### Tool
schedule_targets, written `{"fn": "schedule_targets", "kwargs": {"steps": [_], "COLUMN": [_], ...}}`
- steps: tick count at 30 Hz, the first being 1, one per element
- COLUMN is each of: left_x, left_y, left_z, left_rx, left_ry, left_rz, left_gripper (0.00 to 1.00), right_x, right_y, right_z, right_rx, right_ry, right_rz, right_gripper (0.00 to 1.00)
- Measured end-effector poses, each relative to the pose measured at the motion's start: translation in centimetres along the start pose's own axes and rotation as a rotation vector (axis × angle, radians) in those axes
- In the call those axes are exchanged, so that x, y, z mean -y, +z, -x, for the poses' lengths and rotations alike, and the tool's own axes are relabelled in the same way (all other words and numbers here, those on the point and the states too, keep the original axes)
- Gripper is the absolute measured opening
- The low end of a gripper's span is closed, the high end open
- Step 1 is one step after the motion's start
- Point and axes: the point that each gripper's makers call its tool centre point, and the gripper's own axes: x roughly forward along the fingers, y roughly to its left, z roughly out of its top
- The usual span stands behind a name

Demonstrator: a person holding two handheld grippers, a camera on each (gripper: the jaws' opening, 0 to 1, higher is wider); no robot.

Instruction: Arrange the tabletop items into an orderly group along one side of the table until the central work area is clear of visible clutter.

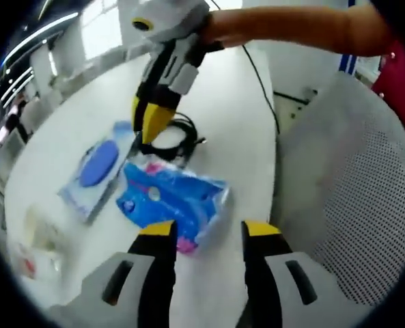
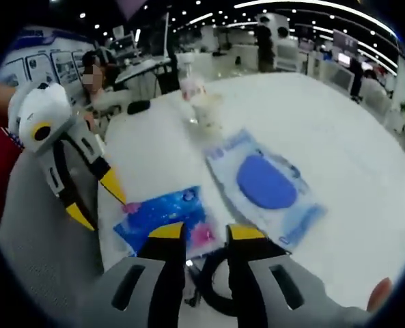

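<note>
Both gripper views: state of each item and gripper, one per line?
Left gripper: open, over the blue packet's edge.
Right gripper: jaws narrowly apart, at the black cable, nothing clearly clamped.
Blue packet: flat on the table, crinkled.
Blue disc pack: flat, sealed, untouched.
Black cable: coiled, on the table.
Clear bag: lying at the table's far side.

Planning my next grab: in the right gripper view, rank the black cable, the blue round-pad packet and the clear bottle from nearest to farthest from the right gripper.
1. Black cable, at the jaws.
2. Blue round-pad packet, ahead, right.
3. Clear bottle, far back.
</note>
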Motion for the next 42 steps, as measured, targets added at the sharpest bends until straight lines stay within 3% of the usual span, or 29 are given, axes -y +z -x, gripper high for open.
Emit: {"fn": "schedule_targets", "kwargs": {"steps": [9,18,29,33,42], "left_x": [-0.5,-0.6,-1.1,-1.8,-4.4], "left_y": [-0.5,-0.8,-0.4,0.3,1.7], "left_z": [-1.4,-2.1,-1.1,0.1,2.3], "left_rx": [-0.002,-0.006,0.025,0.061,0.098], "left_ry": [-0.012,-0.026,-0.031,-0.025,0.021], "left_rz": [0.007,0.018,0.022,0.047,0.023], "left_gripper": [0.25,0.16,0.01,0.00,0.01], "right_x": [0.2,0.4,0.5,0.4,1.1], "right_y": [-0.7,-0.7,-0.9,-0.5,0.4], "right_z": [-2.4,-3.8,-2.4,-1.4,0.9], "right_rx": [-0.051,-0.065,-0.017,0.004,0.081], "right_ry": [0.057,0.077,0.072,0.063,0.022], "right_rz": [0.052,0.074,-0.008,-0.044,-0.140], "right_gripper": [0.20,0.10,0.02,0.01,0.01]}}
